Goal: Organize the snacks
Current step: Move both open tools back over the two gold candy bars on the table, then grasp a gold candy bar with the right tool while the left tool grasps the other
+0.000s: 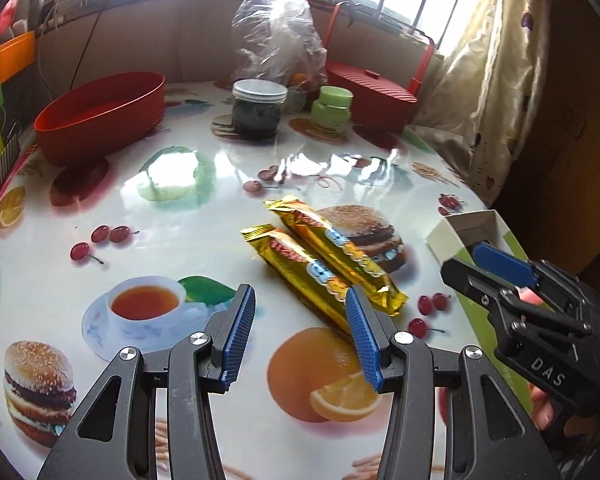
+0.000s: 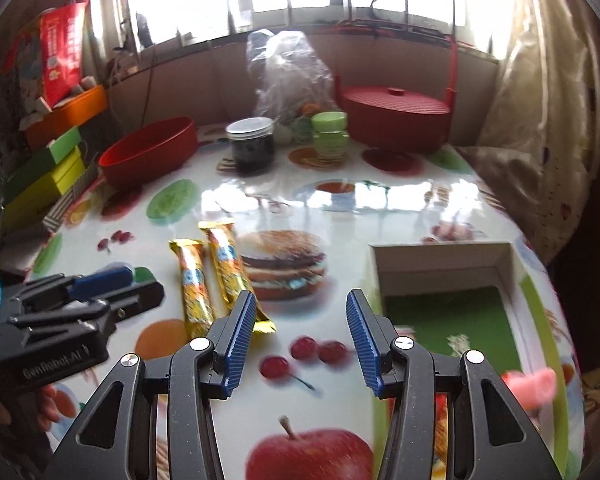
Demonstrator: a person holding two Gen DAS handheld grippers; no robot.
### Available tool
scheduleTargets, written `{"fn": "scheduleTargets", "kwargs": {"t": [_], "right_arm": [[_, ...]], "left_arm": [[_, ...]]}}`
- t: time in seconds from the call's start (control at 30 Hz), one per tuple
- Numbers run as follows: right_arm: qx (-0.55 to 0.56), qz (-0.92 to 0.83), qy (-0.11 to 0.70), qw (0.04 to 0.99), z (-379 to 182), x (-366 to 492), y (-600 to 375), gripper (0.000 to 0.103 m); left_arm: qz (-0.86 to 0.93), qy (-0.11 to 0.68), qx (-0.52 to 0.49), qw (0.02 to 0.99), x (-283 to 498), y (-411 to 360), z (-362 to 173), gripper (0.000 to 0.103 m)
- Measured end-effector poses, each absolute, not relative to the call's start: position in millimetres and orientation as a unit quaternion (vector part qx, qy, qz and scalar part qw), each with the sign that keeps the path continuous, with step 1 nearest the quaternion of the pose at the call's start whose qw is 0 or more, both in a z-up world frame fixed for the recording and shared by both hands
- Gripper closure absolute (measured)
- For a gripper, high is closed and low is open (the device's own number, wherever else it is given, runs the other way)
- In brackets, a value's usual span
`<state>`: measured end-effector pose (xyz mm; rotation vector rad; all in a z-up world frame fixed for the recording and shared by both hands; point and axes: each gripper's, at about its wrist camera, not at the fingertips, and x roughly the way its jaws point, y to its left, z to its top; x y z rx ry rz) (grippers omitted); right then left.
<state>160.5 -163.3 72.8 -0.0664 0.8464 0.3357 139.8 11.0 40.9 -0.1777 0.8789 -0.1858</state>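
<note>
Two gold-wrapped snack bars lie side by side on the printed tablecloth, the near one [image 1: 300, 270] and the far one [image 1: 336, 248]; they also show in the right wrist view [image 2: 192, 284] [image 2: 230, 270]. My left gripper [image 1: 300, 324] is open and empty, low over the near end of the near bar, whose tip sits behind the right finger. My right gripper [image 2: 300, 328] is open and empty, between the bars and an open white box with a green floor [image 2: 444, 308]. The box also shows in the left wrist view [image 1: 472, 228], with the right gripper [image 1: 488, 268] beside it.
At the back stand an open red oval tub [image 1: 100, 116], a dark jar with a white lid [image 1: 258, 110], a green-lidded jar [image 1: 332, 108], a clear plastic bag [image 1: 278, 36] and a lidded red box [image 1: 370, 90]. Coloured boxes [image 2: 56, 160] are stacked on the left.
</note>
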Motion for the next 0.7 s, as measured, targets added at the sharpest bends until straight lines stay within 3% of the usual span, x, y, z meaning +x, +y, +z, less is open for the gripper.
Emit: {"fn": "scheduleTargets", "kwargs": {"t": [0.7], "right_arm": [[-0.054,0.207,0.484,0.849,30.4,208.9,-113.4,0.056]], "left_arm": [[-0.084,0.441,-0.111,0.887,152.5,28.0,24.5,0.054]]}}
